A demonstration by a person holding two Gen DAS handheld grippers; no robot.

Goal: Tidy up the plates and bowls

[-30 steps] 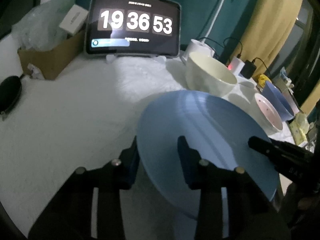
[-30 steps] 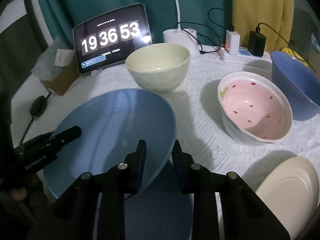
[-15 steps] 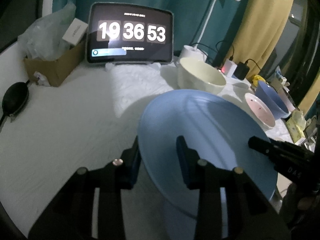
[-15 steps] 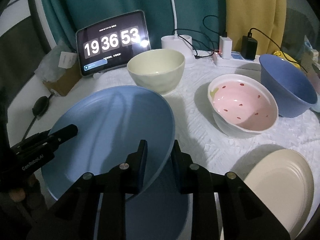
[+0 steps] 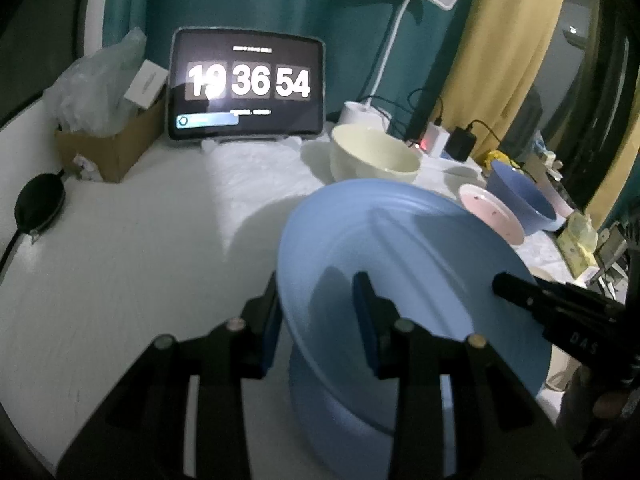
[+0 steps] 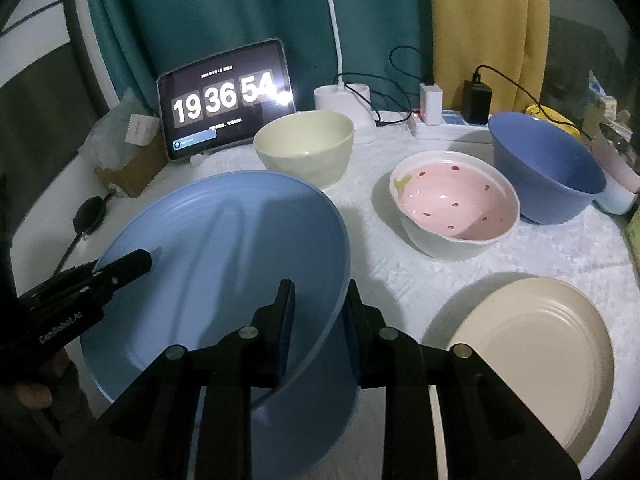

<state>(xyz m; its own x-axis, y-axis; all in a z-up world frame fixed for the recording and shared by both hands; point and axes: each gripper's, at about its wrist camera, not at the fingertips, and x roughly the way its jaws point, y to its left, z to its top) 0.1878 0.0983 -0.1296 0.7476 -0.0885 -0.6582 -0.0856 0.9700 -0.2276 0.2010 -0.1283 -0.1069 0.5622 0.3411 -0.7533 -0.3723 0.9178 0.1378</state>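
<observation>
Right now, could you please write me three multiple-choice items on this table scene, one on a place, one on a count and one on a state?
1. Where does the pink spotted bowl stand?
A. Between the cream bowl and the dark blue bowl
B. On the beige plate
C. Inside the cardboard box

2. How many bowls are on the table?
A. One
B. Three
C. Five

3. How is the blue plate held?
A. Flat on the cloth, untouched
B. Tilted, its rim gripped by the left tool and the right tool
C. By one tool alone

Answers: 1 A, it sits in the middle of the bowl row; 2 B, cream, pink and dark blue; 3 B, opposite edges sit between each tool's fingers.
</observation>
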